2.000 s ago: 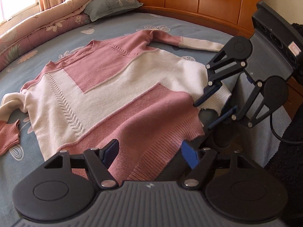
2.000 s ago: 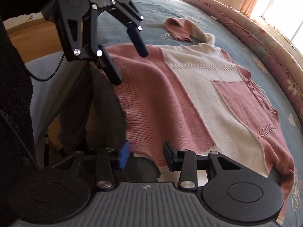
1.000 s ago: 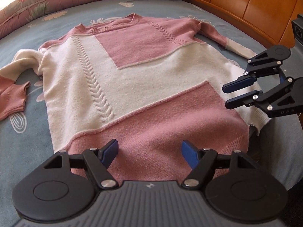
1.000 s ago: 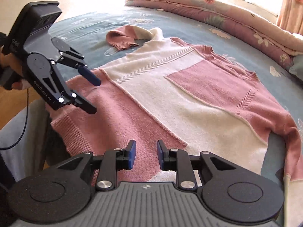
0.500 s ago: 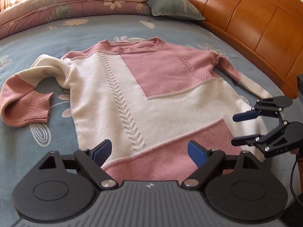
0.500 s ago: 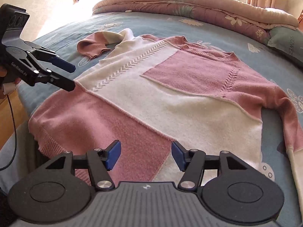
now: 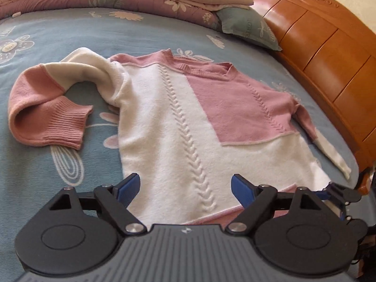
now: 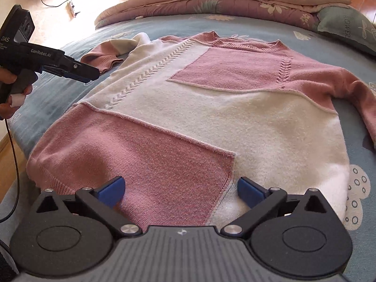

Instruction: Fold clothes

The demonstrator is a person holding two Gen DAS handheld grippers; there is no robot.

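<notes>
- Because the sweater (image 8: 211,108) is a soft, limp knit, it will sag and stretch if lifted by one point.
- It lies flat, front up, on the bed (image 7: 47,23), hem at the near edge.
- The left gripper (image 7: 185,188) is closing slightly; the right gripper (image 8: 181,189) is opening; both are spread wide and grasp nothing.
- Judgement: pinch the curled left sleeve (image 7: 49,117) at its thicker ribbed cuff.
</notes>
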